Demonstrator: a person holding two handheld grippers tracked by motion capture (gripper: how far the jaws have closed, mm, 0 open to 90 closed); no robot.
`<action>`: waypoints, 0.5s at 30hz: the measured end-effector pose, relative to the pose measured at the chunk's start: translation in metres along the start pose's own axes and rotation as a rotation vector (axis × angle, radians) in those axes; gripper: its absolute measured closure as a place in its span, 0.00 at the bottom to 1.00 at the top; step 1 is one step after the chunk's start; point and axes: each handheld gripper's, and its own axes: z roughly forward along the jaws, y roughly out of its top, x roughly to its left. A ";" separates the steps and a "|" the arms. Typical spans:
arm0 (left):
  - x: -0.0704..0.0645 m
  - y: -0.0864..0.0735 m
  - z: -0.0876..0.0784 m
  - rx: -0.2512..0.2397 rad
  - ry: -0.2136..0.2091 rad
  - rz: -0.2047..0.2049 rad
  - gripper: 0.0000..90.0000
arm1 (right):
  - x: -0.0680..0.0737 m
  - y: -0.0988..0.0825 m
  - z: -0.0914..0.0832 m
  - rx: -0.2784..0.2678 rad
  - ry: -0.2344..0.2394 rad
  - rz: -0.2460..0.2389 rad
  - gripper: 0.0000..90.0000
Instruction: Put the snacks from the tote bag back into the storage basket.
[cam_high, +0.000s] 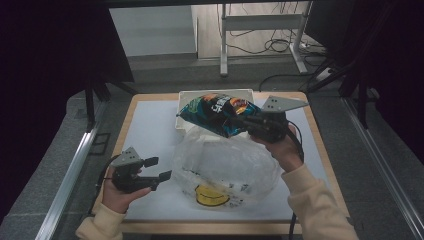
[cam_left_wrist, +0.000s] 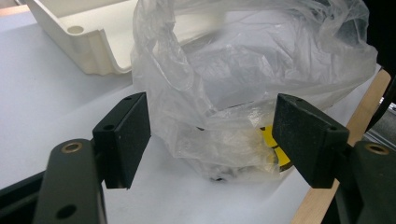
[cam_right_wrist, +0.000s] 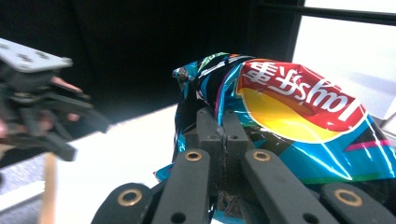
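Above the middle of the table (cam_high: 150, 131), the right gripper (cam_high: 246, 123) has its jaws pressed together on one edge of a chip bag (cam_high: 215, 114), and the bag hangs in the air over the clear plastic bag (cam_high: 225, 167) and the front of the white tray (cam_high: 186, 96). In the right gripper view the chip bag (cam_right_wrist: 299, 112) is pinched by a thin fold of foil, so I'd say the grip is slight; to do this well, carry it slowly and keep it level so it doesn't slide out. My guess is that it goes into the plastic bag. For that the left gripper (cam_high: 159, 169), jaws spread and empty beside the bag's near left side, would do best to catch the rim and hold the mouth up before the chips come down.

Where the mouth of the plastic bag (cam_left_wrist: 243, 88) lies is hard to tell; the film is crumpled and see-through. Something dark and a yellow print show through it low down, but I can't make out what. The chip bag hides most of the tray's inside.
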 end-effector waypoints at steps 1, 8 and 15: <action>0.000 0.000 0.001 0.002 0.001 0.003 0.32 | -0.005 0.001 0.004 0.012 -0.005 -0.010 0.99; 0.002 -0.001 0.003 0.008 0.002 -0.005 0.32 | -0.036 0.001 0.034 0.091 -0.012 -0.058 0.99; 0.004 -0.001 0.003 0.010 0.003 -0.007 0.32 | -0.066 -0.002 0.063 0.146 -0.026 -0.050 0.99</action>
